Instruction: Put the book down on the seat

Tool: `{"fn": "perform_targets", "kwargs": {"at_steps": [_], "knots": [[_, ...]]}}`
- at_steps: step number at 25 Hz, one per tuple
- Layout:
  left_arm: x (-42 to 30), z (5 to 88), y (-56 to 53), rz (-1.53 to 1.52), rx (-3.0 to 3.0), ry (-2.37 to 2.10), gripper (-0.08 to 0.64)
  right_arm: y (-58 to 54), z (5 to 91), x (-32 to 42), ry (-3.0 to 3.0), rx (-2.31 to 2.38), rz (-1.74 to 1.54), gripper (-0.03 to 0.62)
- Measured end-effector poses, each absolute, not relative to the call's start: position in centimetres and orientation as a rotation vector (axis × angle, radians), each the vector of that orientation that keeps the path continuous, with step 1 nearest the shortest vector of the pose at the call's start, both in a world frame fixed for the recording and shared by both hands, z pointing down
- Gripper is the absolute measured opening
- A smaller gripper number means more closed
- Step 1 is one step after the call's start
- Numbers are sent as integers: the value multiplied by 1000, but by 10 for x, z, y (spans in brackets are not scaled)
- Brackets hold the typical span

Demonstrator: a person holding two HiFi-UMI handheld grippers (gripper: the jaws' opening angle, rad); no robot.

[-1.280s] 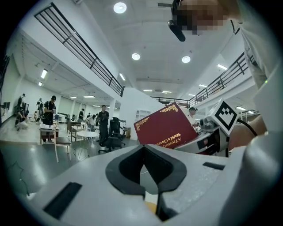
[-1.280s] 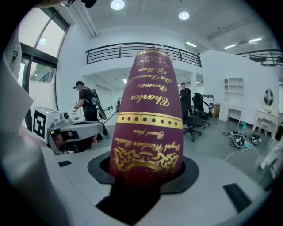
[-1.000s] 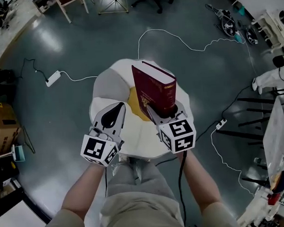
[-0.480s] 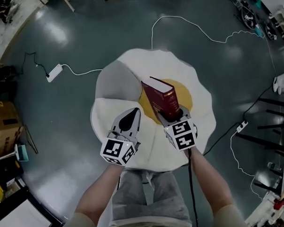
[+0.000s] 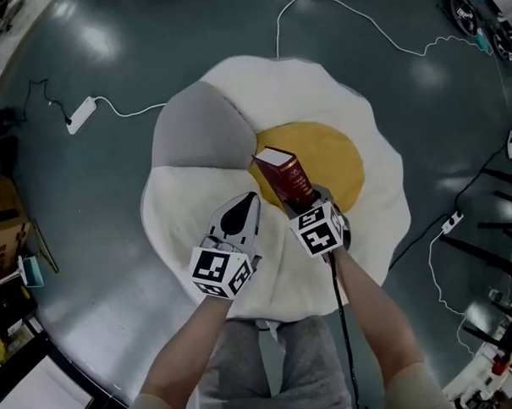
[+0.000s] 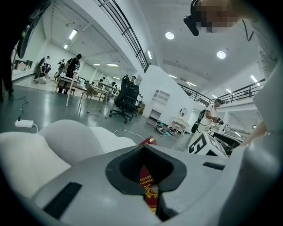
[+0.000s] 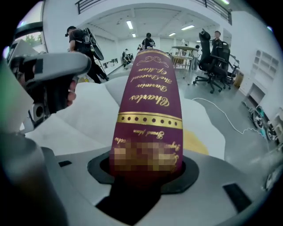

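Observation:
A thick maroon book (image 5: 286, 179) with gold lettering stands tilted on end over the seat (image 5: 353, 102), a white fried-egg-shaped cushion with a yellow centre (image 5: 332, 154). My right gripper (image 5: 311, 202) is shut on the book's lower end; in the right gripper view the book's spine (image 7: 148, 110) rises straight out of the jaws (image 7: 146, 173). Whether the book touches the seat is hidden. My left gripper (image 5: 248, 201) hovers just left of the book, shut with nothing held. Through its jaws (image 6: 143, 148) a strip of the book (image 6: 148, 190) shows.
A grey pillow (image 5: 198, 138) lies on the seat's far left part. White cables and a power strip (image 5: 80, 114) run over the grey floor, with another strip (image 5: 450, 223) at the right. A cardboard box (image 5: 1, 226) stands at the left edge.
Both grippers have moved down and forward over the seat. The book sits lower, close above the yellow centre, still held by the right gripper. The left gripper stays shut beside it.

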State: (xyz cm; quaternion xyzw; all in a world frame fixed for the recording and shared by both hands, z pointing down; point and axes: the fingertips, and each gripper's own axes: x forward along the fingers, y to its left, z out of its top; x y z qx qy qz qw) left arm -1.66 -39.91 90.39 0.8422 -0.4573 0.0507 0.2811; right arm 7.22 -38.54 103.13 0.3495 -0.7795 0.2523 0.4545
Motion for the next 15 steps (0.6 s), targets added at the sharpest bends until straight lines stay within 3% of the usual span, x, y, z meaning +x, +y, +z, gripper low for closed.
{"fn": "perform_targets", "kwargs": {"at_steps": [8, 15], "knots": [[-13, 939, -396, 143, 2244, -1207, 3, -360, 1122, 81, -1812, 781, 601, 232], [-22, 949, -395, 150, 2229, -1200, 3, -351, 1145, 66, -1776, 703, 497, 235]]}}
